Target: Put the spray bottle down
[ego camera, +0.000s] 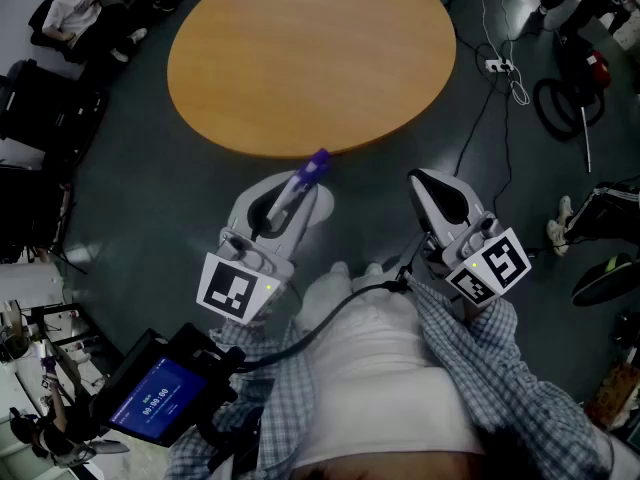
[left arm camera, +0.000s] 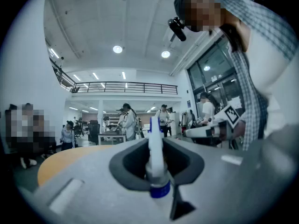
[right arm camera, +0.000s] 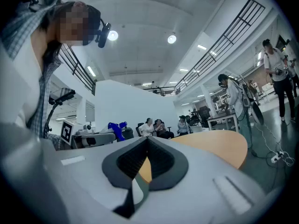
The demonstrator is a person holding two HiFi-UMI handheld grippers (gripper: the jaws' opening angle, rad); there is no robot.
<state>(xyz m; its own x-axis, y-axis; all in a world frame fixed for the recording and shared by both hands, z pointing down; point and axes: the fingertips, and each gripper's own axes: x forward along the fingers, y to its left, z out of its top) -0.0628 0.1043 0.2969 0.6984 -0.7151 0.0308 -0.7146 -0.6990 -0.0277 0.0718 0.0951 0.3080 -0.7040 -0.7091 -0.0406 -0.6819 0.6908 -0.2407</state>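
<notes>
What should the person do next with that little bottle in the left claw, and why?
Probably carry the left gripper forward, over the round table, before lowering it. Its jaws are clamped on the spray bottle, and only the bottle's tip reaches the table's near edge. The gripper itself hangs over the floor, so letting go here would likely drop the bottle.

An open lab hall: mezzanine railing [left arm camera: 126,87], workbench [left arm camera: 111,137], floor cables [ego camera: 497,96].
</notes>
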